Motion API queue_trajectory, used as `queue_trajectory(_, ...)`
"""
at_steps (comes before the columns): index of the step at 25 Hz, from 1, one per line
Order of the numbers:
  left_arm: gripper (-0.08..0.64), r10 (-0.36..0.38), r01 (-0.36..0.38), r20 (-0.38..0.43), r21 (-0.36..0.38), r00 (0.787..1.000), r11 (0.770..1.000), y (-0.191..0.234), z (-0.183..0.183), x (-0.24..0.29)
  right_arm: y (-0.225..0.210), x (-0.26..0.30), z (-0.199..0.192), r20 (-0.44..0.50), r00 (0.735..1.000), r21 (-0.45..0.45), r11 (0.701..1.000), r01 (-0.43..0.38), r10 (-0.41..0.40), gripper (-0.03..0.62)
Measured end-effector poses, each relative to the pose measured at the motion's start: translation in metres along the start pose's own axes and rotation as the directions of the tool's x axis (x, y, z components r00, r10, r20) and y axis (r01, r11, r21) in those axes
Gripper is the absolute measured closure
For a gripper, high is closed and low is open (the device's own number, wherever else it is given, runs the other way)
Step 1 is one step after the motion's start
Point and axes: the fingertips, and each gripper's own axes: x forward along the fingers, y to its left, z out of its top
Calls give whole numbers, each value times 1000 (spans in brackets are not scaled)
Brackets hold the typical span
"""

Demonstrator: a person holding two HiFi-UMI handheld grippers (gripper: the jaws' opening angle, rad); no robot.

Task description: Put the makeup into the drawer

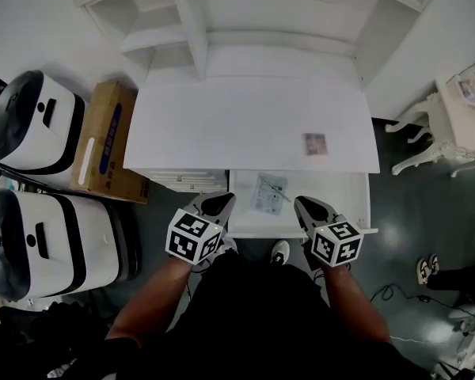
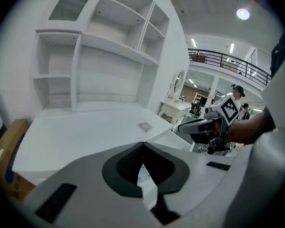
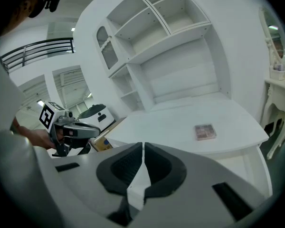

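Left claw [image 1: 219, 204]: jaws together with nothing between them. It hangs at the near left corner of the open drawer [image 1: 344, 196].
Right claw [image 1: 311, 207]: jaws also pressed together and empty. It hangs over the drawer's front edge, level with the left claw.
Makeup [image 1: 315, 143]: a small flat square case lying on the white table [image 1: 222, 125]. It is ahead of the right claw and slightly to its right, beyond the drawer, and well apart from the left claw.
Drawer contents: 1 clear packet [image 1: 269, 193] lies between the 2 claws, just ahead of them. The floor ahead of the right claw looks bare.
Step in hand: reaching for the case, as I judge it; nothing is picked up yet.
How to do it well: use the right claw, the nearer 1. Part its jaws before arriving, wider than the case. The case is thin and lies flat, so come in low and pinch across 2 opposite edges. Close firmly and lift clear of the table's rim. Set it down in the bare part ahead of the right claw, beside the packet.
Risk: a shallow grip could push the case farther away across the smooth top.
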Motion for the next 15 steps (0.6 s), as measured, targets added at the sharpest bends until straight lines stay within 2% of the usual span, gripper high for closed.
queue_trajectory(4, 555, -14, 14, 11, -24, 1000, 1000, -2, 1, 4, -3, 3, -3, -10, 1000, 2, 1000, -2, 2, 557)
queue_trajectory(15, 555, 12, -13, -15, -42, 1000, 999, 7, -4, 12, -15, 9, -8, -46, 999, -47, 999, 26, -29, 557)
